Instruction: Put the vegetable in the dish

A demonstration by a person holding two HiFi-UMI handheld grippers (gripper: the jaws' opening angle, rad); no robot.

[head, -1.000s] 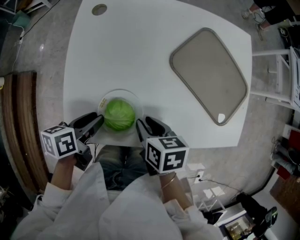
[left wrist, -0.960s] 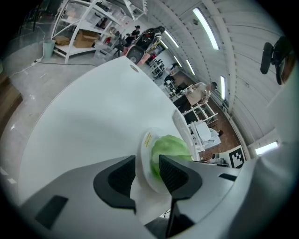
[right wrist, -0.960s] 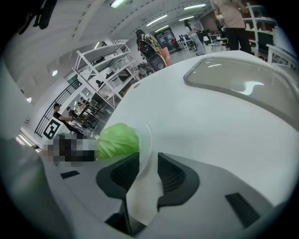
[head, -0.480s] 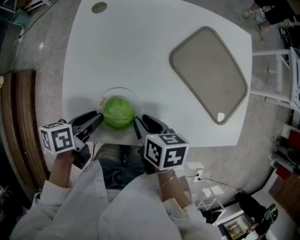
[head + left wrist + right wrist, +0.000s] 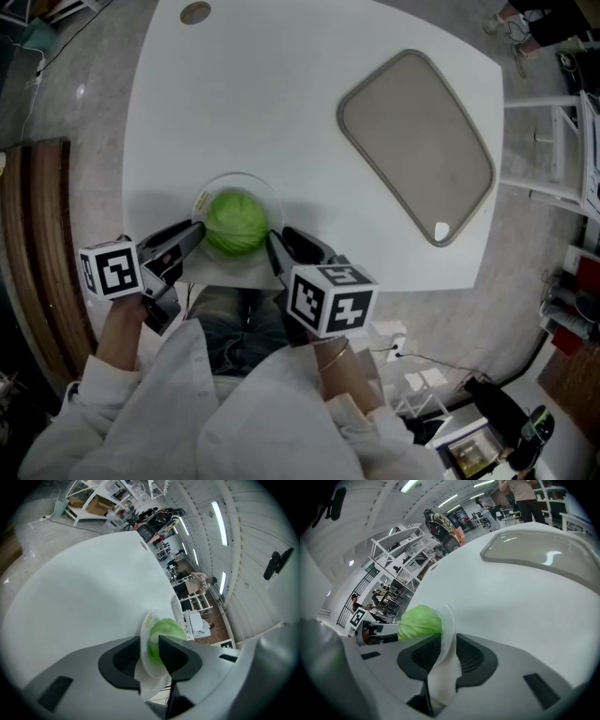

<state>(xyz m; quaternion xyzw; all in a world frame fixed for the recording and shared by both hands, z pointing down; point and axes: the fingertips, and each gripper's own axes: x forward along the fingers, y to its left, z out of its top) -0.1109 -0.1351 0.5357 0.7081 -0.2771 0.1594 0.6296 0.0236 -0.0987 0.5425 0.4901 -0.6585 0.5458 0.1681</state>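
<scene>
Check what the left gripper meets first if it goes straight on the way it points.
The clear dish: its rim stands between the fingers of the left gripper, which have just been closing. Further in, the inner finger would probably meet the cabbage; depth is unclear.

left hand-held gripper [image 5: 150, 641], jaws just closing, straddles the rim of the dish [image 5: 148, 619] holding a cabbage [image 5: 168, 629].

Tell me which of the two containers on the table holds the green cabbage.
The small, clear, round bowl holds the cabbage; the large, grey, rectangular tray lies bare.
</scene>
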